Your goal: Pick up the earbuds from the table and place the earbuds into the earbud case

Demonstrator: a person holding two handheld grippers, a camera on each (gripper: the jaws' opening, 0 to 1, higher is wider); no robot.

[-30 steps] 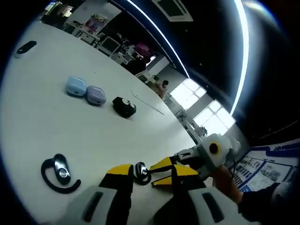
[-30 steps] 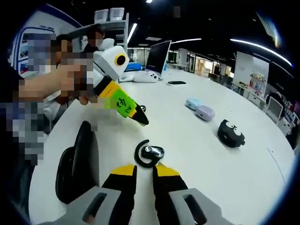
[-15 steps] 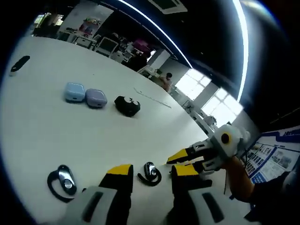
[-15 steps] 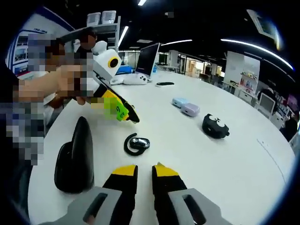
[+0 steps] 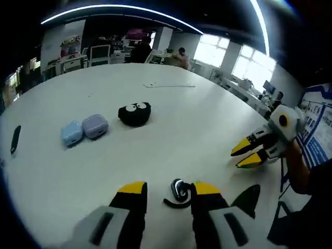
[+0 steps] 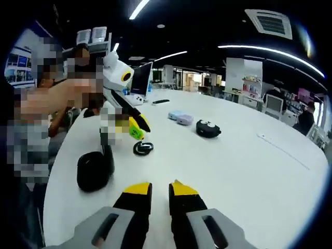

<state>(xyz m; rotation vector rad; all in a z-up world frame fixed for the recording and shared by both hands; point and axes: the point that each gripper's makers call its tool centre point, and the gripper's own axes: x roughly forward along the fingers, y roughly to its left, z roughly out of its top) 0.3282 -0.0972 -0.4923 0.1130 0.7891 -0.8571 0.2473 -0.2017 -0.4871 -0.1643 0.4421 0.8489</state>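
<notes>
A black ear-hook earbud point(image 5: 179, 192) lies on the white table point(image 5: 171, 140), between the tips of my left gripper point(image 5: 168, 190), which is open around it. From the right gripper view the same earbud point(image 6: 143, 148) sits just under the left gripper point(image 6: 139, 129). A closed black case with cartoon eyes point(image 5: 135, 113) rests farther off on the table point(image 6: 208, 128). My right gripper point(image 6: 160, 190) hovers back from the earbud, jaws close together with nothing between them; it also shows at the right of the left gripper view point(image 5: 243, 155).
A blue case point(image 5: 71, 133) and a purple case point(image 5: 95, 125) lie side by side. A black rounded object point(image 6: 96, 168) stands near the earbud. A slim black item point(image 5: 15, 139) lies far left. A person's hand point(image 6: 67, 98) holds the left gripper. Open tabletop stretches to the right point(image 6: 249, 171).
The right gripper has drawn back from the earbud, which now looks smaller and farther in its view. The left gripper has turned and has the earbud between its open jaws.
</notes>
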